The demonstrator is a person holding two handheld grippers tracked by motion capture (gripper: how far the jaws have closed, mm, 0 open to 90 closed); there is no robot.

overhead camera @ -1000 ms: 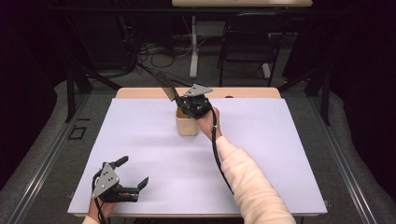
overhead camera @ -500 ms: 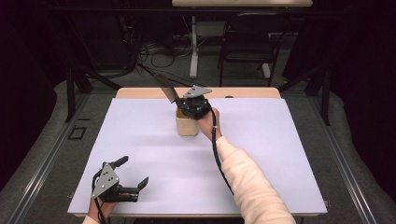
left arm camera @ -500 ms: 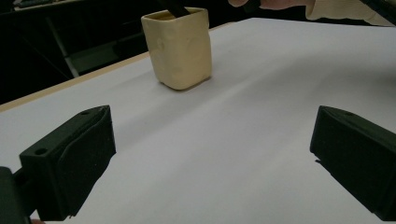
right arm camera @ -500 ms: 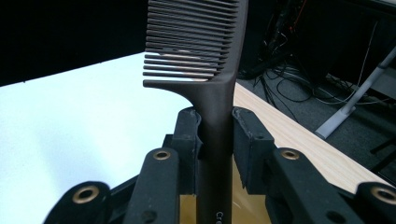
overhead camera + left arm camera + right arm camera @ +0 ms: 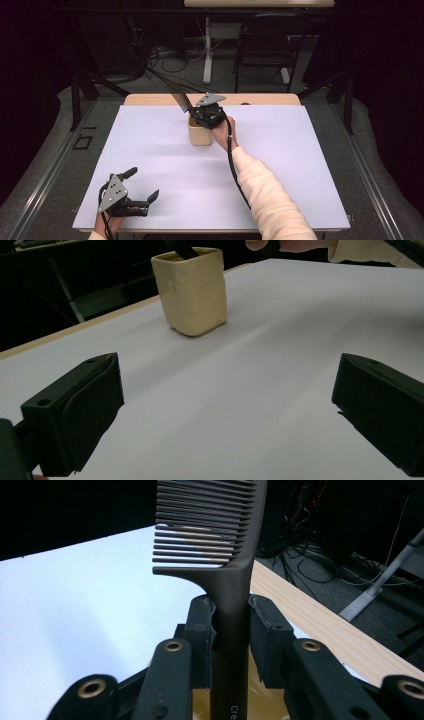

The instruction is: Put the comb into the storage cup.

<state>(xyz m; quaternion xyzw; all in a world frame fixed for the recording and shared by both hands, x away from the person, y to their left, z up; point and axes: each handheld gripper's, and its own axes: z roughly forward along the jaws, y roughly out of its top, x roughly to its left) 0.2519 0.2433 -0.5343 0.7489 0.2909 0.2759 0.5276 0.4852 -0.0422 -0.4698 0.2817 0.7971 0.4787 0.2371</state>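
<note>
Right gripper (image 5: 231, 630) clamps the black comb (image 5: 215, 535) by its handle, long axis tilted over the cream cup (image 5: 201, 132) directly beneath; left gripper (image 5: 142, 187) idles open, well apart.

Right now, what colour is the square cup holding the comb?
Pale cream-yellow; the cup shows best in the left gripper view.
</note>
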